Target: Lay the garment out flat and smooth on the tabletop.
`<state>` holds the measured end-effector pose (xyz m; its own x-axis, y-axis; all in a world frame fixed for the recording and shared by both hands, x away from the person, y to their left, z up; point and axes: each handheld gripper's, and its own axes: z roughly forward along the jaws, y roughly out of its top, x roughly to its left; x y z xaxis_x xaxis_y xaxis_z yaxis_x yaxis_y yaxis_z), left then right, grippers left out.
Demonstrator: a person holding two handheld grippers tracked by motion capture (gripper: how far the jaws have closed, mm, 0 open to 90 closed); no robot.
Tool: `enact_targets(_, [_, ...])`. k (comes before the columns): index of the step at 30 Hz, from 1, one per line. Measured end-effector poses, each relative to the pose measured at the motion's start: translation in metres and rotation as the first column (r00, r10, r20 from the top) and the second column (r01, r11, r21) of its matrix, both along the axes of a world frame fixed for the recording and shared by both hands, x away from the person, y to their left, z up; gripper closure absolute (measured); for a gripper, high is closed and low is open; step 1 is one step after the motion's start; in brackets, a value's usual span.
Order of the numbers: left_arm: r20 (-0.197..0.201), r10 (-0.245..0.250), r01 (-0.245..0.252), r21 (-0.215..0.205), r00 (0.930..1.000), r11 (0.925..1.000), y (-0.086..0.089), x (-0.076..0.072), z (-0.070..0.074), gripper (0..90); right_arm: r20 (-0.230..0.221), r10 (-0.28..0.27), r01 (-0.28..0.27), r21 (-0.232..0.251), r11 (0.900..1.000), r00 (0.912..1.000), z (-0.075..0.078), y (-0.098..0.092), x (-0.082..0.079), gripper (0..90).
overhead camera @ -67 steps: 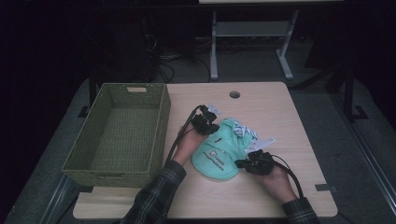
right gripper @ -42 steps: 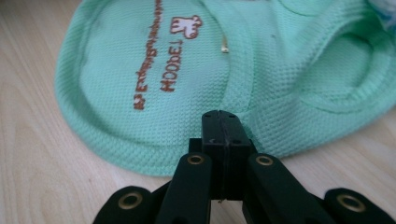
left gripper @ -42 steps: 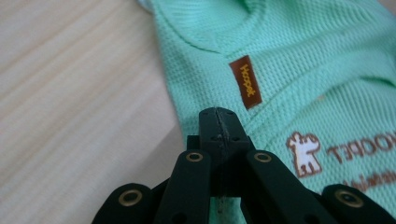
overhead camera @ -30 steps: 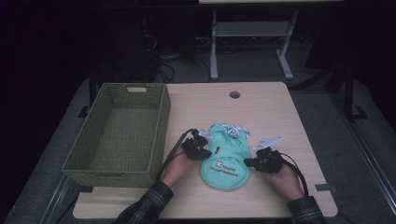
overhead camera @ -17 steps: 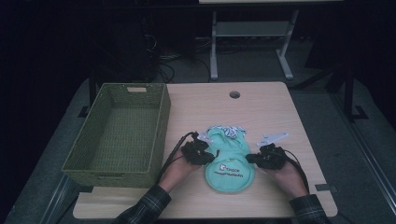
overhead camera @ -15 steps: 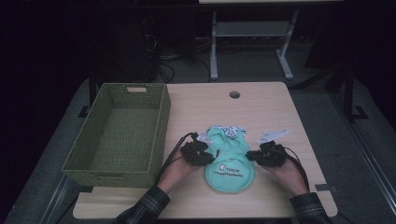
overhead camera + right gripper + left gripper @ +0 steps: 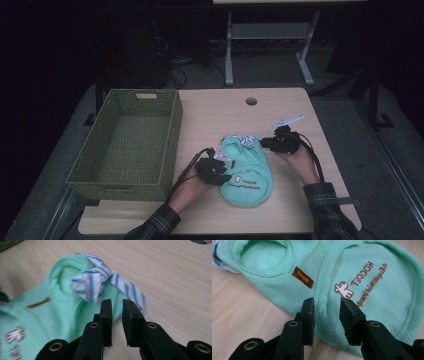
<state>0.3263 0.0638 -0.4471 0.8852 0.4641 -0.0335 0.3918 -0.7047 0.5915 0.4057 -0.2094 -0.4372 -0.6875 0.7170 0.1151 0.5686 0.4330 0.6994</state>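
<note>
Green basket [image 7: 125,145] at left, its near wall cut off by shadow. Left claw [image 7: 220,172] at the mint garment's [image 7: 247,172] left edge, jaws apart and just opening, a fabric ridge between them unpressed. Garment lies flat mid-bench [image 7: 220,107], giraffe print up, brown tag, striped cloth [image 7: 242,140] tucked under its far end, mostly hidden. Right claw [image 7: 270,144] has pulled off the garment toward the right since earlier, jaws slightly apart, just opening, nothing held.

Both tools let go of mint garment [image 7: 247,175]: left tool [image 7: 326,315] jaws just opened, fold loose between them; right tool [image 7: 116,315] jaws parted, pulled off rightward. Garment now flat on worktop [image 7: 215,107].
</note>
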Motion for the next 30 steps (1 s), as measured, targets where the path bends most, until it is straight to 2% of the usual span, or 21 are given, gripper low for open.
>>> enact_targets(2, [0.009,0.000,0.000,0.010,1.0000,0.9999,-0.001,0.000,-0.001,64.0,0.003,-0.009,0.009,0.023,1.000,1.0000,-0.003,0.001,0.006,77.7])
enact_targets(4, [0.013,-0.001,0.001,0.017,0.9999,0.9999,-0.002,0.000,-0.003,64.1,-0.003,-0.025,0.025,0.016,1.000,0.9997,-0.008,0.002,0.009,77.6])
enact_targets(7, [0.017,-0.002,0.001,0.026,0.9999,0.9997,-0.003,0.000,-0.005,65.4,-0.036,-0.036,0.036,0.014,0.999,0.9987,-0.018,0.001,0.014,76.9])
enact_targets(11, [0.019,-0.003,0.002,0.044,0.9998,0.9990,-0.004,0.001,-0.006,69.3,-0.057,-0.035,0.038,0.036,0.999,0.9978,-0.024,0.004,0.018,75.3])
enact_targets(13, [0.018,0.000,-0.001,0.038,0.9998,0.9993,-0.003,0.002,-0.007,72.8,-0.061,-0.037,0.039,0.036,0.999,0.9975,-0.026,0.006,0.019,75.4])
enact_targets(16, [0.011,-0.005,0.005,0.034,0.9999,0.9994,-0.002,0.004,-0.007,79.9,-0.066,-0.032,0.034,0.038,0.999,0.9973,-0.029,0.008,0.020,83.0])
enact_targets(17, [0.011,-0.009,0.008,0.033,0.9999,0.9994,-0.002,0.004,-0.007,82.0,-0.064,-0.028,0.030,0.028,0.999,0.9976,-0.030,0.009,0.020,86.8])
enact_targets(19, [0.007,-0.015,0.014,0.032,0.9999,0.9994,-0.002,0.003,-0.006,85.3,-0.065,-0.035,0.037,0.025,0.999,0.9973,-0.030,0.011,0.020,88.9])
enact_targets(23, [0.016,-0.018,0.018,0.013,0.9997,0.9998,-0.001,0.000,-0.002,86.6,-0.044,-0.039,0.040,0.017,0.999,0.9982,-0.026,0.011,0.019,89.6])
enact_targets(26, [0.027,-0.005,0.006,-0.020,0.9996,0.9998,0.003,-0.003,0.006,87.0,-0.026,-0.046,0.047,0.005,0.999,0.9986,-0.021,0.009,0.017,89.7])
enact_targets(30, [0.029,-0.007,0.007,-0.010,0.9995,0.9999,0.007,-0.005,0.009,87.1,-0.005,-0.067,0.067,-0.008,0.998,0.9977,-0.018,0.000,0.017,89.8])
